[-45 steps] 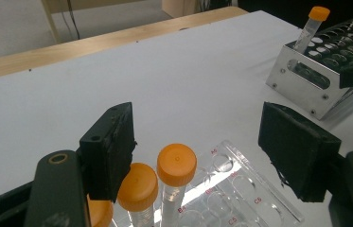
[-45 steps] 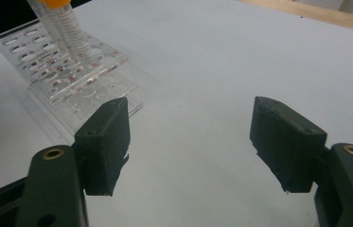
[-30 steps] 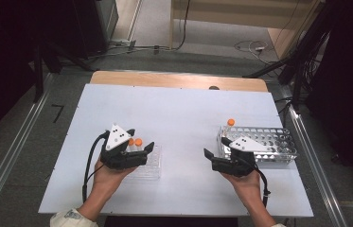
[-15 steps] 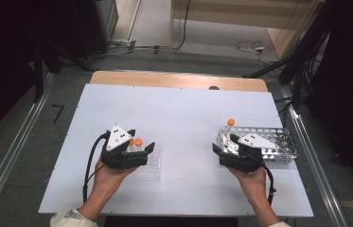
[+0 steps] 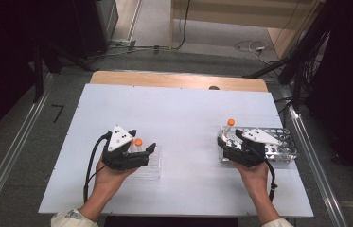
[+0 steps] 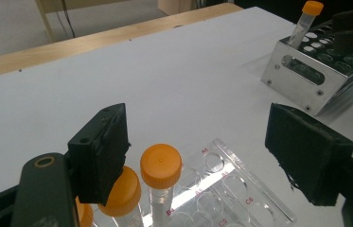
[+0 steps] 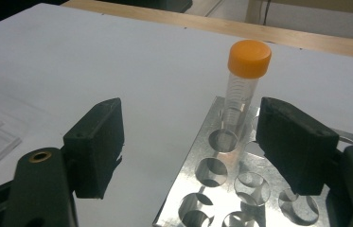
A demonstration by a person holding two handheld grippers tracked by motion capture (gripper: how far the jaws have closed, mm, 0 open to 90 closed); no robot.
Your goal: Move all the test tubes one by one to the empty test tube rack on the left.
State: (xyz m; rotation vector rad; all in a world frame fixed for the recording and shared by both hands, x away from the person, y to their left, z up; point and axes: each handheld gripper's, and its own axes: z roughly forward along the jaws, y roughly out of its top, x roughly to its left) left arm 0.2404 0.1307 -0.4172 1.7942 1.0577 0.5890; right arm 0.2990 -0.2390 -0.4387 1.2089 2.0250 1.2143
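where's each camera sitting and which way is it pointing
High view: above the person's side, looking forward and down on the white table; both forearms, left tool and right tool show.
Left gripper view: rides the left tool, looking across the clear rack with orange-capped tubes; its two black jaws show, wide apart.
Right gripper view: rides the right tool, facing the metal rack; its jaws show, apart.
Shared: all three see the metal rack's single capped tube.
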